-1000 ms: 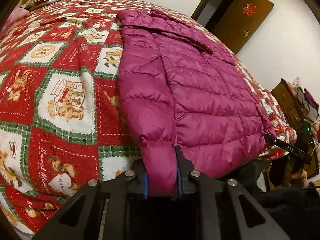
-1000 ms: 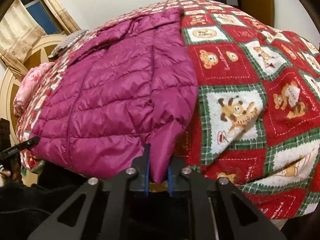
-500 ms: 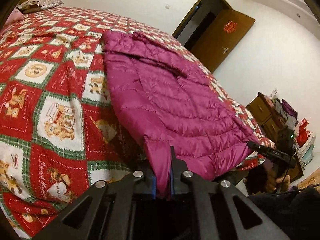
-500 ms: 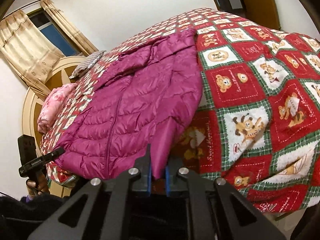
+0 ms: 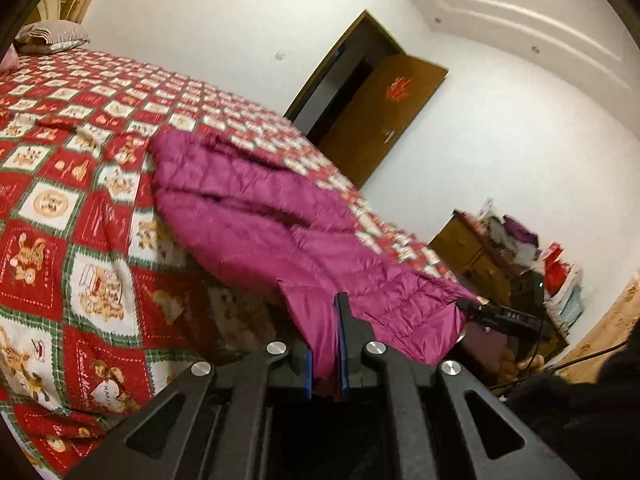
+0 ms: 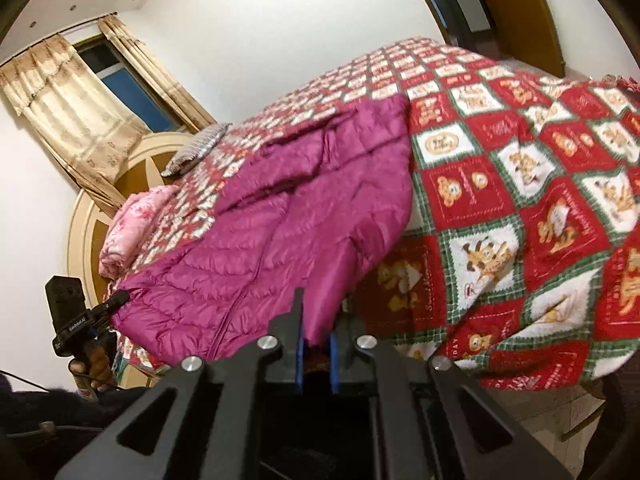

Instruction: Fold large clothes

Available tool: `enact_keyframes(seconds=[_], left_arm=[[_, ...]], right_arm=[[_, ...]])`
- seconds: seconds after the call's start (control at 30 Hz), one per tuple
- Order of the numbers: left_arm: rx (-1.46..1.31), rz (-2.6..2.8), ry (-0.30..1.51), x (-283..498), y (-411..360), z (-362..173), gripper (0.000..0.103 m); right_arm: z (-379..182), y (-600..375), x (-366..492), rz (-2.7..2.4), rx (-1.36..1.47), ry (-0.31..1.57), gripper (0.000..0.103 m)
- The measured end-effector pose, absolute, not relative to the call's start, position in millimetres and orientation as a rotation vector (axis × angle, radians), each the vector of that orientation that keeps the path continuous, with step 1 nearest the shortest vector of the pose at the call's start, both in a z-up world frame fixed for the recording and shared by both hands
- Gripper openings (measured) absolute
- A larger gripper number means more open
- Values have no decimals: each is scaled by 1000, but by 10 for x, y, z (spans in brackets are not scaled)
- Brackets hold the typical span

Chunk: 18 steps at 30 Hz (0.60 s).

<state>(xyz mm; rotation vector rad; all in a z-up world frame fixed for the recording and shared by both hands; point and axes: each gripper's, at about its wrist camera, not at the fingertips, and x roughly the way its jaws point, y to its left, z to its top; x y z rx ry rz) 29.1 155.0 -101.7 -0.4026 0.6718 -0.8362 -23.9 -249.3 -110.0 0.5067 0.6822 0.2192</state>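
Left wrist: left tongs [image 5: 325,344] pinch jacket [image 5: 280,236] hem; right tongs [image 6: 316,344] pinch opposite corner, off bedspread [image 6: 520,208].

left hand-held gripper [image 5: 325,344] clamped shut, right hand-held gripper [image 6: 316,344] clamped, both angled downward

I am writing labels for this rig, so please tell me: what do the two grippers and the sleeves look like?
Each gripper, left and right, is a black frame with triangular cut-outs, silver round bolts and blue pads inside the fingers. Seen from the other side, the right gripper's body bears small white lettering, too blurred to read, and a green light glows behind it. A thin black cable runs from the left one. The sleeves are dark.
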Motion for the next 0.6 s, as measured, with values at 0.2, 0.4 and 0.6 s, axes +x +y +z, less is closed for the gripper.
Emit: enact_keyframes(seconds=[0.2, 0.4, 0.6], left_arm=[[-392, -859, 593, 157, 1658, -708, 8], [-407, -869, 505, 218, 1773, -347, 8], [-435, -784, 542, 781, 1733, -171, 8]], right_arm=[[-745, -2534, -382, 227, 519, 595, 12], [-358, -2543, -439, 252, 498, 492, 12], [-106, -2540, 5, 263, 448, 451, 12]])
